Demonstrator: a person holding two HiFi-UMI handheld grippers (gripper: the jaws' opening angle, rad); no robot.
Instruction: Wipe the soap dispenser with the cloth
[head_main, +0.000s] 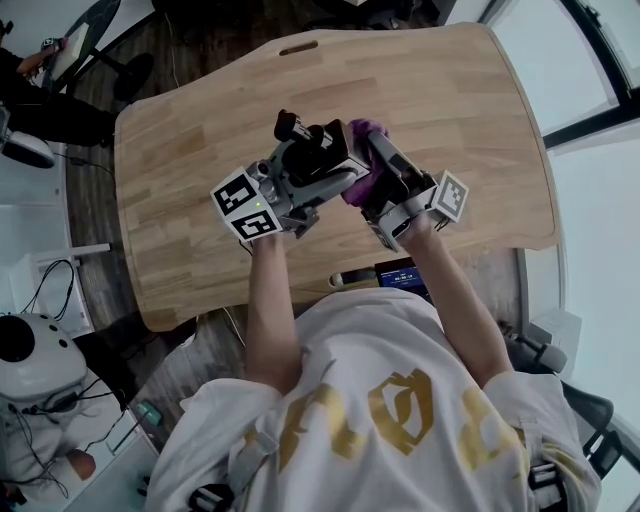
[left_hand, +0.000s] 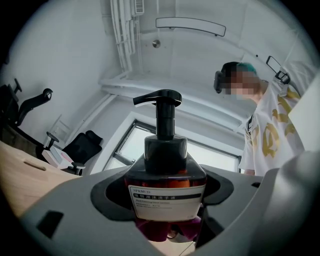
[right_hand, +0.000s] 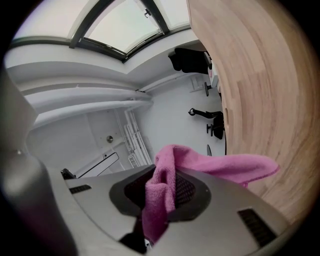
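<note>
**Left gripper.** The left gripper (head_main: 305, 165) is held above the wooden table (head_main: 470, 110), over the middle of the surface and somewhat toward its near edge. Its marker cube (head_main: 245, 205) faces the near-left corner. The jaws are clamped on the soap dispenser (left_hand: 165, 172), with one jaw on each side of the bottle body.

**Soap dispenser.** The dispenser is a dark amber bottle with a white label, a black collar and a black pump head (left_hand: 159, 98). In the left gripper view the pump spout points to the left. In the head view the bottle lies tilted in the jaws, with its pump end toward the far-left corner of the table. It is carried by the jaws and does not stand on the surface.

**Cloth.** The pink cloth (right_hand: 162, 192) lies against the right side of the dispenser in the head view. In the left gripper view, pink folds show directly under the bottle base.

**Right gripper.** The right gripper (head_main: 385, 185) is just beside the left gripper, on its right, angled in toward the dispenser. Its jaws are closed on the cloth, with a bunched fold pinched between the two pads. In the right gripper view a loose end trails out to the right, toward the table surface. The marker cube of this gripper (head_main: 449, 196) faces the near-right corner of the table.
</note>
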